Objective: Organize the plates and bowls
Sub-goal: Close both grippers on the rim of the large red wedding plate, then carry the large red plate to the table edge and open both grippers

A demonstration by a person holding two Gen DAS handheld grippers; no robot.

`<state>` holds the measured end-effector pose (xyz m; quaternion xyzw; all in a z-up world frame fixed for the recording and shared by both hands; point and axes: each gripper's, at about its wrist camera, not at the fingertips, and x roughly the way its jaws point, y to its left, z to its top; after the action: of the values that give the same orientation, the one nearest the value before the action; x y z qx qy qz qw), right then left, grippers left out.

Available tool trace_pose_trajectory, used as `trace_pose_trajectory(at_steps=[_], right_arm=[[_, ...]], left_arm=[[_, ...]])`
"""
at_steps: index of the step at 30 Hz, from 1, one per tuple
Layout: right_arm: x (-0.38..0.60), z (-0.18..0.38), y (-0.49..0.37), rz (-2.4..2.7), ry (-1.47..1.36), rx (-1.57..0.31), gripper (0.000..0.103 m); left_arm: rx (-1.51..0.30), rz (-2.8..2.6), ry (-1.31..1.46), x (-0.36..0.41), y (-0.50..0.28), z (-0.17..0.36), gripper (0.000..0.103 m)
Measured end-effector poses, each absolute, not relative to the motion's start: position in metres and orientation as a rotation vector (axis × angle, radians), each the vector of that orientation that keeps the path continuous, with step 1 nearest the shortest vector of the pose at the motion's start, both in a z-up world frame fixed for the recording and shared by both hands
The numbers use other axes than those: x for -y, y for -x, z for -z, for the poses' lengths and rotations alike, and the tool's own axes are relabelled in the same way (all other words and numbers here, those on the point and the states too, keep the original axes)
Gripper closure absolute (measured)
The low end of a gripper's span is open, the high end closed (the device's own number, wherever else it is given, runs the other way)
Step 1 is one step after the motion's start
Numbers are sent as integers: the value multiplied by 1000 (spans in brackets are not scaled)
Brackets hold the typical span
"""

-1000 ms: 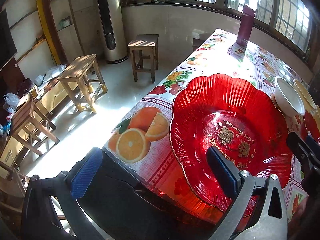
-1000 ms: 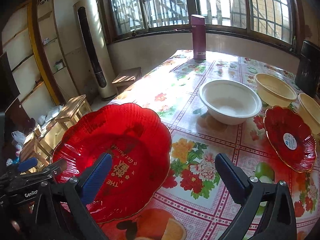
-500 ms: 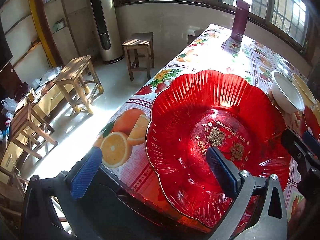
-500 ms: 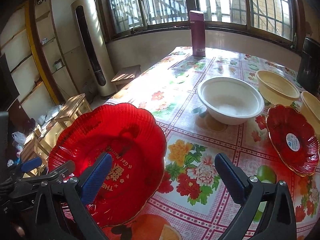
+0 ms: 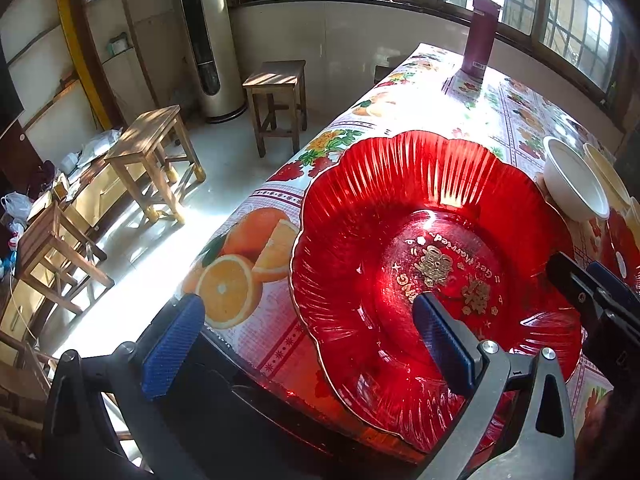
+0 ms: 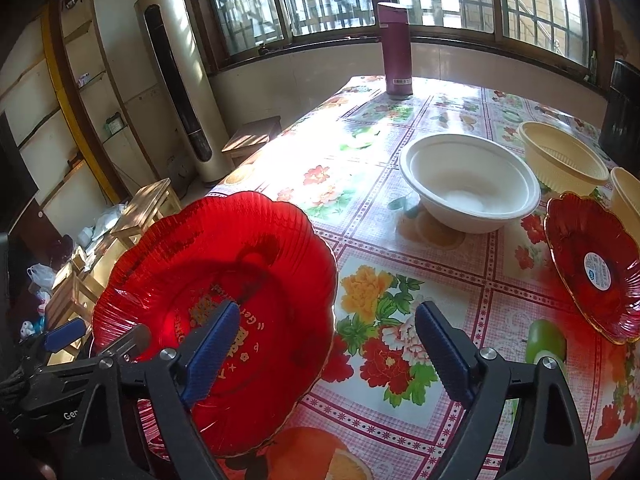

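Both grippers tilt steeply down toward the near corner of the table [image 6: 440, 280], one on either side of the big red scalloped plate [image 5: 420, 240] that sits on the flowered cloth close to the table's left edge.

The left gripper [image 5: 308, 344] is spread wide: its right blue pad hangs over the plate's middle, above the gold lettering, while its left pad is out past the table edge, so the plate's near-left rim lies between them with neither pad pressing on it. I cannot tell whether the right pad touches the plate's surface.

The right gripper [image 6: 324, 350] straddles the plate's right rim. Its jaws have just been closing, yet they are not clamped; the left pad is over the plate's inside, the right pad over the printed flowers beside it, and a clear gap shows on both sides of the rim.

Further along the table stand a white bowl [image 6: 468, 184], a cream bowl [image 6: 560, 160] behind it, a smaller red plate [image 6: 596, 268] to the right, and a purple flask [image 6: 394, 48] by the window
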<state>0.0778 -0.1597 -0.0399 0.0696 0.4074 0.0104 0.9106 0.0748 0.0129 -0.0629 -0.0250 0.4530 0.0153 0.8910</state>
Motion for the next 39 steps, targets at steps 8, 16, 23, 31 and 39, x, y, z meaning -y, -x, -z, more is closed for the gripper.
trace_pose_trajectory(at_steps=[8,16,23,31,39], right_arm=[[157,49,-86,-31,-158,-887,43],[159,61,-90,-57,-215,-933,87],[159,61,-90,-67,-223,-926,90],[165,60,-85,-62,-231,-924,91],[181,58,-70,-46,-248,-928,91]], left_arm=[[-955,-22,49,-13,-76,67,0],[-968,22,11,-4,-76,72,21],[-955,53,-34,7,-72,69,49],[-951,38,-65,9,-75,67,61],[-960,62,-91,24,-69,66,61]])
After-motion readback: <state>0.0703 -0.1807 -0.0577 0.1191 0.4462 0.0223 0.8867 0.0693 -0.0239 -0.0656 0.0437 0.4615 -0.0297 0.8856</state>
